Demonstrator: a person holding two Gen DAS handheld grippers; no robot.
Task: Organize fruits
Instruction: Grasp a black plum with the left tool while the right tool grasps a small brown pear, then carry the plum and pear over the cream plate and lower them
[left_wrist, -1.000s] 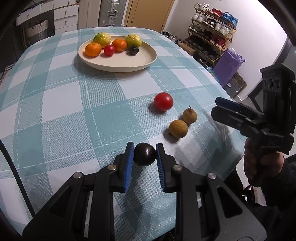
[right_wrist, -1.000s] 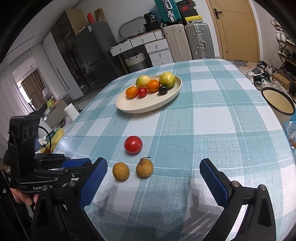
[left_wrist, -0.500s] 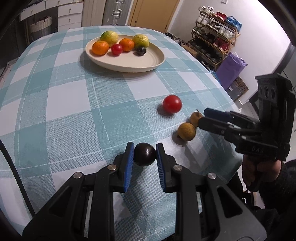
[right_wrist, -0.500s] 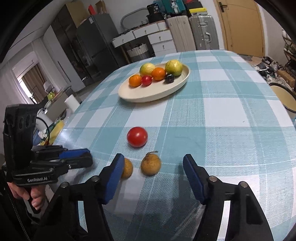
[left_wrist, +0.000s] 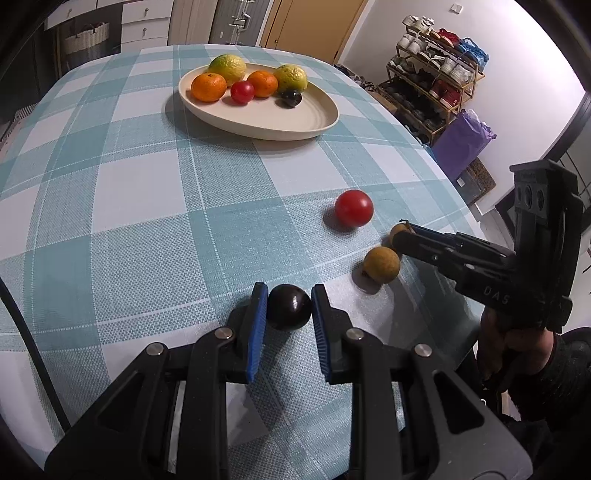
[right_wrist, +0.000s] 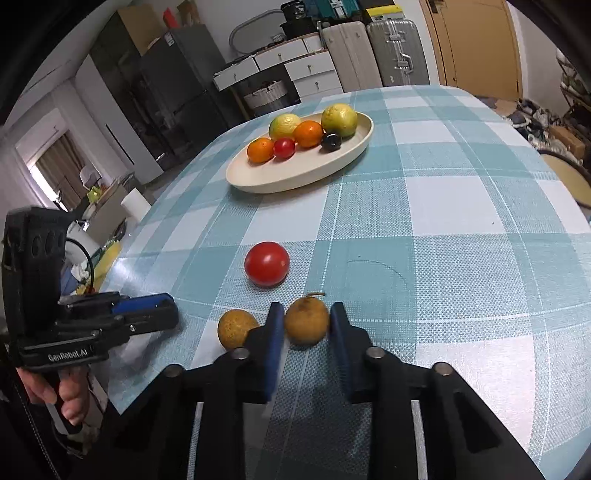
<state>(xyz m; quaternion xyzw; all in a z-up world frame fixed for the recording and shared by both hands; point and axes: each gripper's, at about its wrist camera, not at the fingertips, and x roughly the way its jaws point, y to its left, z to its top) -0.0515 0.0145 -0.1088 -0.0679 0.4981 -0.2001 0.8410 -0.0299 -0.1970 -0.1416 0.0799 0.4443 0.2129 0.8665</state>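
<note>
Left gripper (left_wrist: 289, 308): closed tight on the dark plum (left_wrist: 289, 311), which is pinched between both blue pads.
Right gripper (right_wrist: 306, 323): jaws drawn in around the stemmed brown fruit (right_wrist: 306, 321); contact appears made on both sides (firm grip cannot be told).
Second brown fruit (right_wrist: 235, 328): seen just outside the right gripper's left finger.
Red tomato (right_wrist: 266, 263): left alone on the checked cloth (right_wrist: 424, 206), near the brown pair.
Plate (right_wrist: 295, 173): set farther back, loaded with citrus, a small tomato and another dark plum.
</note>
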